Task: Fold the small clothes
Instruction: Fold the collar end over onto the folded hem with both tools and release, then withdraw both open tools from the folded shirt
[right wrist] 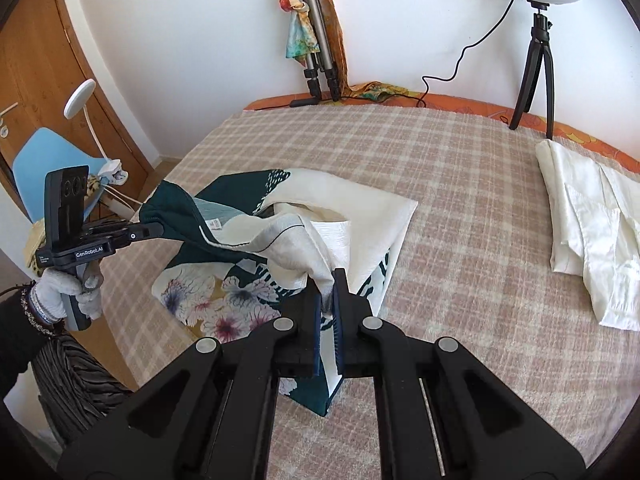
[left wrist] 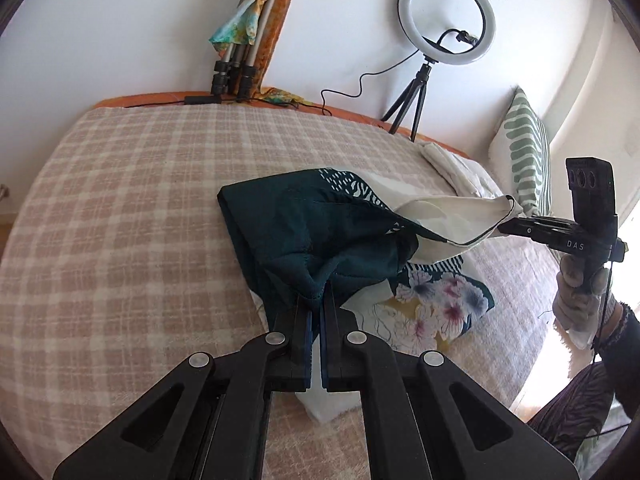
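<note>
— Teal-and-cream printed garment with white-and-pink flowers (left wrist: 320, 236): where is it logged?

— On the bed with the beige-and-cream checked blanket (left wrist: 132, 208), near its front edge. Part lies flat, floral panel up; two corners are lifted off the blanket.

— Left tool (left wrist: 316, 304)?

— Black, two-fingered, blue pads. Jaws drawn nearly together, pinching a bunched dark teal edge of the garment. Lettering on its body, read from the right wrist view: "GenRobot.AI". A smaller label beside it is too small to read.

— Right tool (right wrist: 328, 292)?

— Same make. Jaws nearly closed on a cream corner of the garment, held up from the bed. From the left wrist view its body shows "DAS"; further letters are hidden.

— Hands?

— Both in pale grey gloves; left hand (right wrist: 76, 288) with beaded bracelets at the wrist, right hand (left wrist: 576, 300) gripping the handle.

— Any tag on the garment?

— Small white sewn-in label (right wrist: 216, 223) near the teal edge; print illegible.

— Other entries?

— Cream folded cloth (right wrist: 588, 232) on the bed, well apart to the right. White ring light on a black tripod (left wrist: 446, 18) at the wall. Folded silver tripod with a coloured scarf tied on (right wrist: 316, 40). Green-striped white pillow (left wrist: 524, 148). Light blue chair (right wrist: 48, 156) beside a wooden door (right wrist: 36, 72).
</note>
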A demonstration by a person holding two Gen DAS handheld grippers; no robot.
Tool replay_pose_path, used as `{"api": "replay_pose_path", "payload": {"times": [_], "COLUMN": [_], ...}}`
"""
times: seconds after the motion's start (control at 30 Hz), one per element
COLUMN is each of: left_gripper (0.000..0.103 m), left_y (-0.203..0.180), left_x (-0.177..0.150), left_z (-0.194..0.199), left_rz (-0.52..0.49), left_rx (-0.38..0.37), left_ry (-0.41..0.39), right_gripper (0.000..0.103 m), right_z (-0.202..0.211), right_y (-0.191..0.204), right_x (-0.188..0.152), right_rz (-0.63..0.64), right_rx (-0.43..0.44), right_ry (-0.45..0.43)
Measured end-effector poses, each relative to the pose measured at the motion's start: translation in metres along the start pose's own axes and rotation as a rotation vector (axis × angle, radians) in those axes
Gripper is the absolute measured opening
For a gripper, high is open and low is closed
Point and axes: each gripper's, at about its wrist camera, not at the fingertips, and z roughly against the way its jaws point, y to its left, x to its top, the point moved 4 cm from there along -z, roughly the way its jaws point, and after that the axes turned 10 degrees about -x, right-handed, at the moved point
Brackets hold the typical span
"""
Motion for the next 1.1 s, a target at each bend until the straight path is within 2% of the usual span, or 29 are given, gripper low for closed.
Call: {"api": "replay_pose_path", "payload": {"times": [0.13, 0.23, 0.27, 0.33, 0.37, 0.43, 0.47, 0.5, 0.57, 0.67, 0.73, 0.83, 0.9, 0.97, 1.1], "left_gripper": [0.001, 0.006, 0.008, 0.02, 0.029, 0.03, 0.03, 0.031, 0.032, 0.033, 0.034, 0.034, 0.034, 0.034, 0.034], "left_y": [-0.011, -0.019, -0.02, -0.019, -0.017, -0.013, -0.01, -0.007, 0.002, 0.017, 0.022, 0.035, 0.046, 0.051, 0.045], "left_x": [-0.023, -0.036, -0.04, -0.046, -0.049, -0.053, -0.053, -0.053, -0.05, -0.043, -0.04, -0.043, -0.047, -0.051, -0.053], "left_z": [0.006, 0.01, 0.013, 0.022, 0.029, 0.043, 0.049, 0.054, 0.061, 0.063, 0.059, 0.044, 0.031, 0.02, 0.009], "left_rz": [-0.095, -0.161, -0.178, -0.184, -0.176, -0.153, -0.133, -0.103, -0.012, 0.168, 0.251, 0.411, 0.54, 0.627, 0.691], "left_rx": [0.059, 0.1, 0.104, 0.124, 0.123, 0.114, 0.1, 0.083, 0.034, -0.051, -0.109, -0.176, -0.222, -0.253, -0.298], "left_ry": [0.031, 0.083, 0.092, 0.1, 0.092, 0.069, 0.058, 0.048, 0.017, -0.047, -0.079, -0.063, -0.039, -0.023, -0.004], "right_gripper": [0.006, 0.007, 0.007, 0.008, 0.009, 0.018, 0.03, 0.046, 0.057, 0.057, 0.057, 0.057, 0.057, 0.057, 0.057], "right_z": [-0.004, 0.001, 0.004, 0.011, 0.017, 0.031, 0.038, 0.045, 0.054, 0.052, 0.043, 0.021, 0.007, -0.005, -0.023], "right_y": [0.005, 0.0, -0.001, 0.001, 0.003, 0.006, 0.007, 0.006, 0.0, -0.021, -0.04, -0.065, -0.07, -0.07, -0.065], "right_x": [-0.032, -0.045, -0.049, -0.057, -0.061, -0.069, -0.071, -0.074, -0.074, -0.069, -0.069, -0.077, -0.082, -0.086, -0.091], "right_rz": [0.043, 0.053, 0.063, 0.089, 0.098, 0.104, 0.101, 0.089, 0.03, -0.14, -0.285, -0.464, -0.499, -0.523, -0.576], "right_rx": [-0.062, -0.105, -0.117, -0.104, -0.091, -0.055, -0.032, -0.014, 0.021, 0.098, 0.145, 0.187, 0.176, 0.183, 0.246], "right_ry": [0.023, 0.019, 0.021, 0.031, 0.036, 0.025, 0.014, -0.003, -0.028, -0.023, 0.004, 0.071, 0.103, 0.132, 0.172]}}
